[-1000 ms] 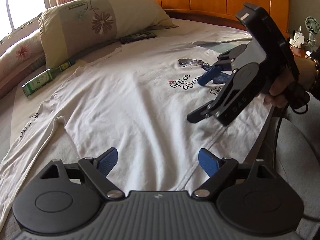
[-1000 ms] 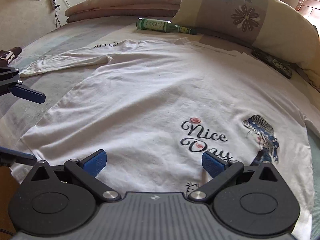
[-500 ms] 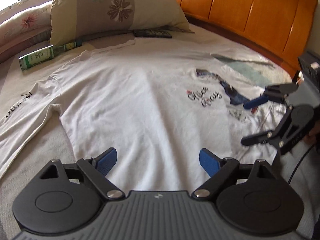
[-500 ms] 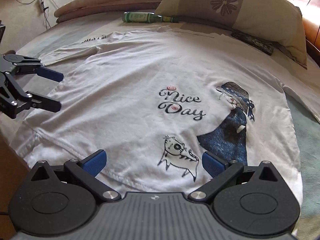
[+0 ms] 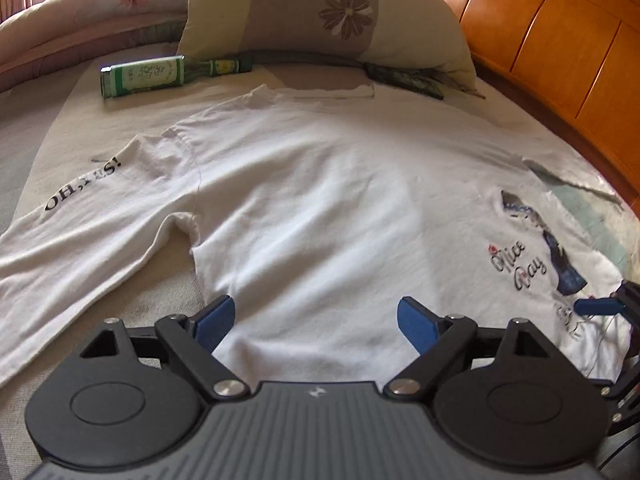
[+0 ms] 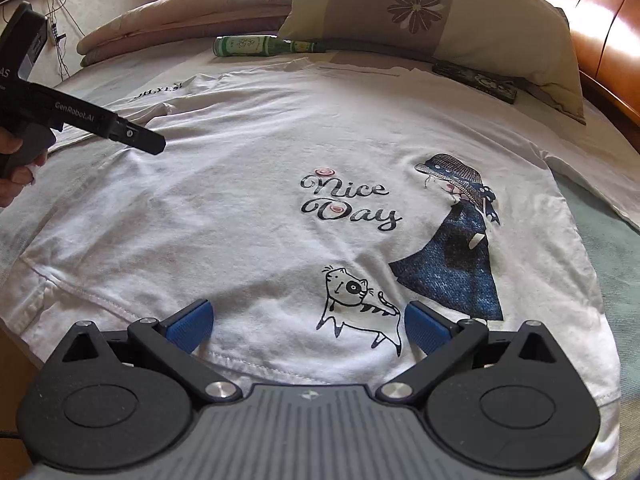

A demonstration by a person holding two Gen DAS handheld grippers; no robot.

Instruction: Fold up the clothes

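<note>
A white long-sleeved shirt [image 5: 320, 208] lies flat on the bed, front up, with a "Nice Day" print, a girl and a cat [image 6: 352, 200]. Its left sleeve [image 5: 80, 232] reads "OH, YES!". My left gripper [image 5: 316, 320] is open and empty, above the shirt's left side near the armpit; it also shows at the left of the right wrist view [image 6: 132, 136]. My right gripper [image 6: 306, 326] is open and empty, over the hem by the cat print. One of its blue fingertips [image 5: 596, 306] shows at the right edge of the left wrist view.
A green glass bottle [image 5: 168, 74] lies on the bed beyond the collar. A large flowered pillow [image 5: 328, 16] leans behind it, with a dark remote [image 6: 476, 80] beside it. A wooden headboard [image 5: 560, 48] runs along the right.
Both grippers have swung and dropped lower toward the shirt. The left one has moved left toward the sleeve side; the right one has come closer to the hem by the cat print.
</note>
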